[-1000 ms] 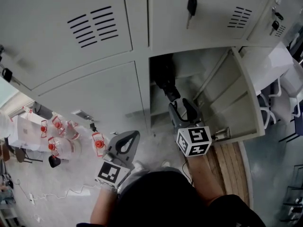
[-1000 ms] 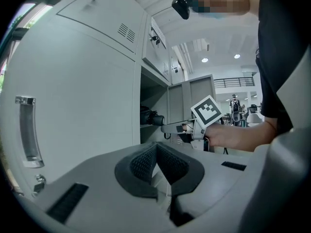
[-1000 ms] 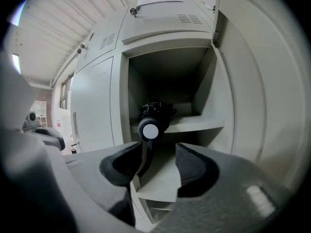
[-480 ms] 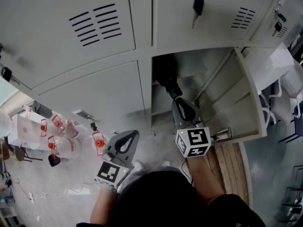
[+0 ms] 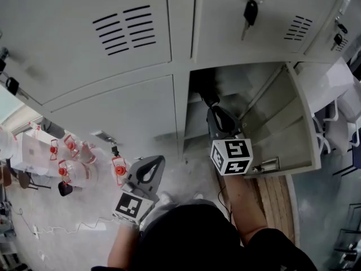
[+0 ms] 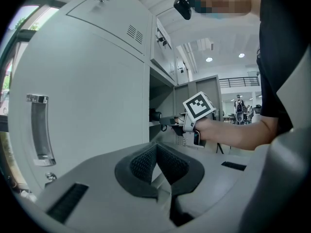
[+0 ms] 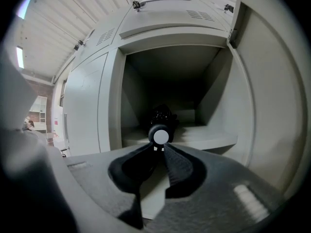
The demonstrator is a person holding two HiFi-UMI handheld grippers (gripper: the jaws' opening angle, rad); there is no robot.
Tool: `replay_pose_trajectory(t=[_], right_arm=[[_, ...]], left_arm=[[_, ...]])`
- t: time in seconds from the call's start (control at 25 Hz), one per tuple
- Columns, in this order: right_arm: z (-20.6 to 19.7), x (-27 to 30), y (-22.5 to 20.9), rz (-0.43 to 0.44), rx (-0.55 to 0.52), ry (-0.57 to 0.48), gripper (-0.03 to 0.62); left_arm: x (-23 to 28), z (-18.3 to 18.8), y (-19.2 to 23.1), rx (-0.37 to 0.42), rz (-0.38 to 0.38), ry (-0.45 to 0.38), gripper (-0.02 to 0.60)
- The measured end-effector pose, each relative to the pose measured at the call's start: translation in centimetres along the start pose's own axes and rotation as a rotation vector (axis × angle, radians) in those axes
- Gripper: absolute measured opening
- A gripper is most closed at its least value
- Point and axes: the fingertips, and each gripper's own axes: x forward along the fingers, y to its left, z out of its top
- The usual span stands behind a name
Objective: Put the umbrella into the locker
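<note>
The black folded umbrella (image 5: 204,94) lies on the shelf of the open lower locker (image 5: 265,114), pointing inward. In the right gripper view its round white end cap (image 7: 159,136) sits right at my jaw tips. My right gripper (image 5: 214,112) reaches into the locker mouth. Its jaws have just been closing and now stand shut with nothing between them, the tips (image 7: 159,148) against or just short of the cap. My left gripper (image 5: 159,160) hangs low before the closed left locker, shut and empty (image 6: 156,149). From there I see the right gripper's marker cube (image 6: 199,108).
The locker's door (image 5: 304,123) stands swung open to the right. Keys (image 5: 249,13) hang in the upper doors. Several water jugs with red caps (image 5: 70,171) stand on the floor at left. A wooden board (image 5: 273,202) lies by my right arm, and chairs (image 5: 333,123) stand at far right.
The right gripper's jaws went from open around the umbrella's end to shut, and the gripper moved forward towards the locker. The left gripper stayed put.
</note>
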Motion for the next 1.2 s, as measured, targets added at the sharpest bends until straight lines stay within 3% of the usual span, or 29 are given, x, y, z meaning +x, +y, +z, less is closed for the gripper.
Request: replay_pose_trajectory(t=[0.32,0.48,0.72,1.2], right_arm=[[0.8,2.6,-0.6,0.004,0.004,0.007,0.058],[1.3,3.8,-0.9,0.001,0.0,0.009,0.058],[1.7,5.1,-1.5,-0.01,0.002,0.022,0.058],[1.4,5.8,-1.1,-0.005,-0.016,0.043,0.058]], left_arm=[[-0.4,0.0,0.6,0.0,0.022,0.0,0.006],[-0.6,-0.7,0.9,0.093,0.002,-0.005,0.006],[-0.8,0.1,0.8,0.005,0.035,-0.001,0.006],[-1.5,0.0,0.5,-0.002,0.029,-0.006,0.006]])
